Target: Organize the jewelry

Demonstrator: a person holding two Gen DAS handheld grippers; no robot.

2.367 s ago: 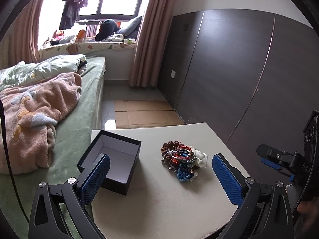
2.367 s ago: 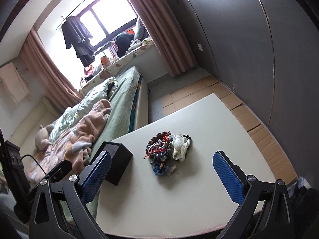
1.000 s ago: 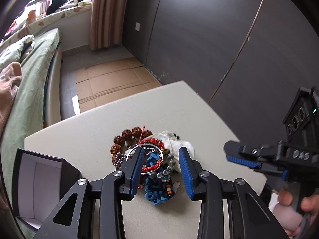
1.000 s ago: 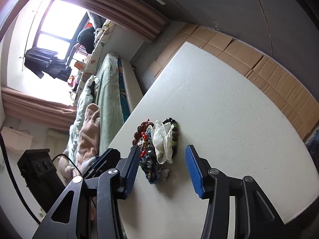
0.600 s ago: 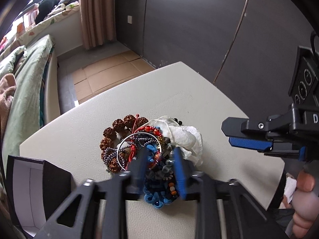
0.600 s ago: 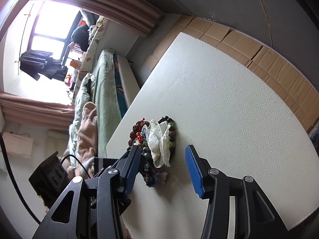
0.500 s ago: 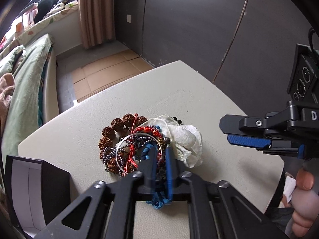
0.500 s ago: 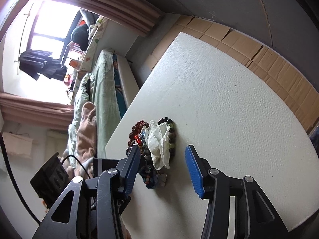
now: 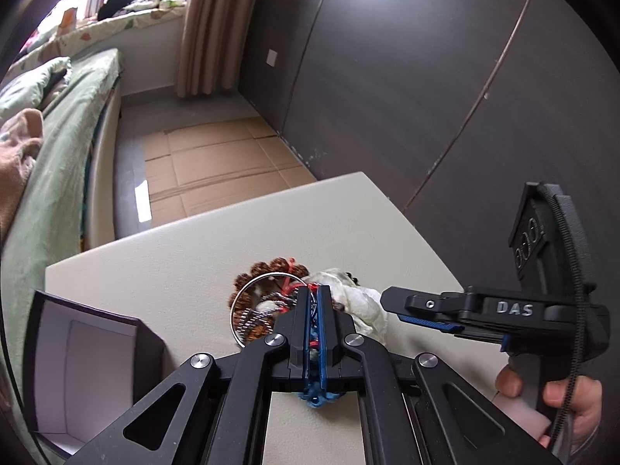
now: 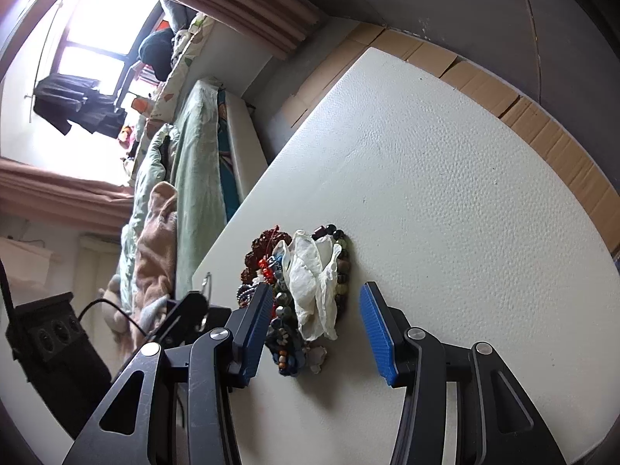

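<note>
A heap of bracelets and bead strings [image 10: 288, 294] lies on the white table [image 10: 445, 193], with a crumpled white cloth [image 10: 314, 271] on it. My left gripper [image 9: 314, 294] is shut on a blue and red bracelet [image 9: 316, 391] in the heap [image 9: 267, 302]; a thin silver bangle [image 9: 248, 298] stands up beside its fingers. My right gripper [image 10: 314, 310] is open, its blue pads either side of the cloth, just above the table. It also shows in the left wrist view [image 9: 430, 314]. An open black box [image 9: 85, 352] with a white inside sits at the table's left.
A bed with green sheet [image 9: 50, 178] and pink blanket runs along the table's left side. Dark wardrobe panels [image 9: 407, 77] stand on the right. Flattened cardboard [image 9: 224, 166] covers the floor beyond the table's far edge.
My left gripper has come down onto the heap and closed on a bracelet, tipping the silver bangle up. My right gripper has narrowed and moved close to the cloth.
</note>
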